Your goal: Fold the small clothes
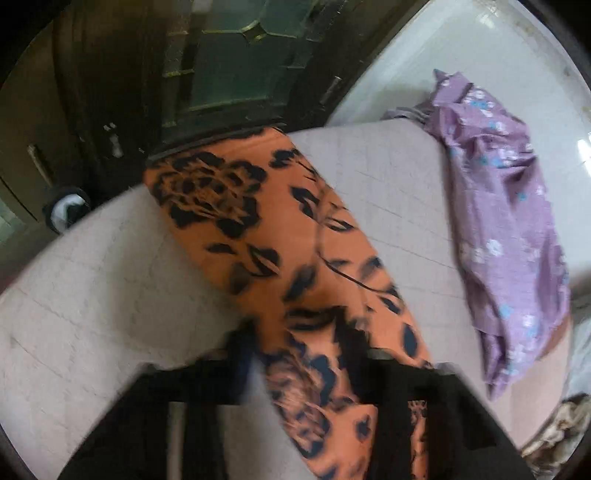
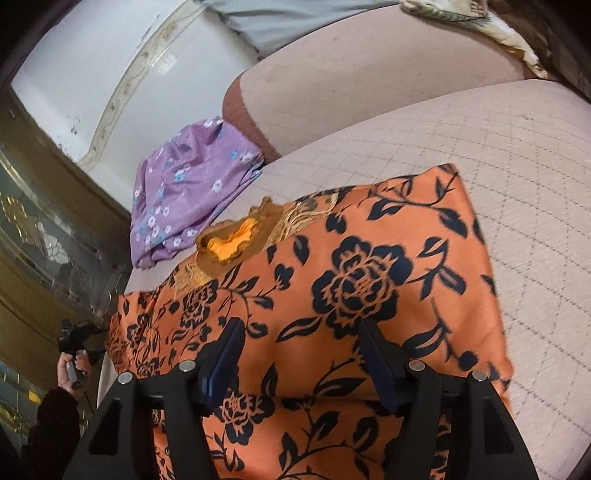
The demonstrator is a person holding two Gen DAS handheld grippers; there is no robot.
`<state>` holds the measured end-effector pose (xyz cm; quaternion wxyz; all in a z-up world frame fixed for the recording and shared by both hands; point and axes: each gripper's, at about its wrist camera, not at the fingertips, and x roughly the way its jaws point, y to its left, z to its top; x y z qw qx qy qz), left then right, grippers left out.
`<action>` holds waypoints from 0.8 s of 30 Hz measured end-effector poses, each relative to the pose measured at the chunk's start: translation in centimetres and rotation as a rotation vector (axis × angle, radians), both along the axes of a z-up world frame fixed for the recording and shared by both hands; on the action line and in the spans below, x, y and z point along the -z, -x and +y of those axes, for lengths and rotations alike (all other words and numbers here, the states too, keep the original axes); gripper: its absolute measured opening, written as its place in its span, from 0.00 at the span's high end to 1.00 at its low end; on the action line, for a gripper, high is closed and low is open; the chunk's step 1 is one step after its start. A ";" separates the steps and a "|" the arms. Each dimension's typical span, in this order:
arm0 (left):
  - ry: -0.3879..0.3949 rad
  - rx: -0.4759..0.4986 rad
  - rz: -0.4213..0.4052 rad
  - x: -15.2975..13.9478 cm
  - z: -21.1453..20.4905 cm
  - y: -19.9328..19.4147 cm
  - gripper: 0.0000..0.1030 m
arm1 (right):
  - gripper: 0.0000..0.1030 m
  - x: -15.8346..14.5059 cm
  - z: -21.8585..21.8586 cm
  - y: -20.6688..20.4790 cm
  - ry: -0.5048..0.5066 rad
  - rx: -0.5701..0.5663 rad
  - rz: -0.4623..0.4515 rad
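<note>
A quilted, pale grey-pink sofa cushion (image 2: 517, 155) serves as the work surface. Spread across it lies an orange garment (image 2: 369, 258) printed with dark navy roses and leaves, its gold-trimmed neckline (image 2: 236, 240) turned toward the far left edge of the seat. Just beyond that neckline, a crumpled lilac garment (image 2: 184, 199) with small white and blue flowers sits bunched at the cushion's corner, partly hanging over the side toward the white tiled floor (image 2: 92, 74). At the far end of the sofa, a cream patterned cloth (image 2: 480, 22) is heaped. A dark wooden cabinet with leaded glass panels (image 1: 229, 55) stands close behind the seat.

To the right of the orange garment the cushion is bare, offering open room. To the left, the garment runs to the cushion edge and droops over it.

The right gripper (image 2: 299, 354) hovers over the near part of the orange garment with its blue-padded fingers (image 2: 225, 354) well apart, nothing pinched between them.

The left gripper (image 1: 306, 369) appears blurred in its own view, above a narrow stretch of the orange cloth. Its jaws are drawn nearly together; whether cloth is caught between them cannot be told. In the right wrist view, the left gripper and the hand (image 2: 74, 369) holding it show beside the garment's left edge, off the cushion's side.
</note>
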<state>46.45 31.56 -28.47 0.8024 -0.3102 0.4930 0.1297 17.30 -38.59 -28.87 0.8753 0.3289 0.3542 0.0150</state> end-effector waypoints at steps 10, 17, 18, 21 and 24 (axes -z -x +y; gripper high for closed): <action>-0.317 0.283 -0.185 -9.9 -11.5 3.3 0.95 | 0.34 -1.5 -1.6 0.8 -0.009 0.085 -0.056; -0.427 0.727 -0.343 -17.1 -32.0 9.2 0.95 | 0.34 -3.6 -4.3 3.1 -0.058 0.179 -0.141; -0.429 0.793 -0.353 -17.4 -35.5 10.0 0.95 | 0.34 -3.8 -4.9 3.6 -0.073 0.199 -0.153; -0.387 0.984 -0.364 -17.5 -44.4 13.9 0.94 | 0.34 -4.3 -6.7 4.9 -0.112 0.242 -0.180; -0.342 1.146 -0.355 -17.6 -51.2 18.0 0.88 | 0.34 -4.6 -8.4 6.2 -0.111 0.294 -0.201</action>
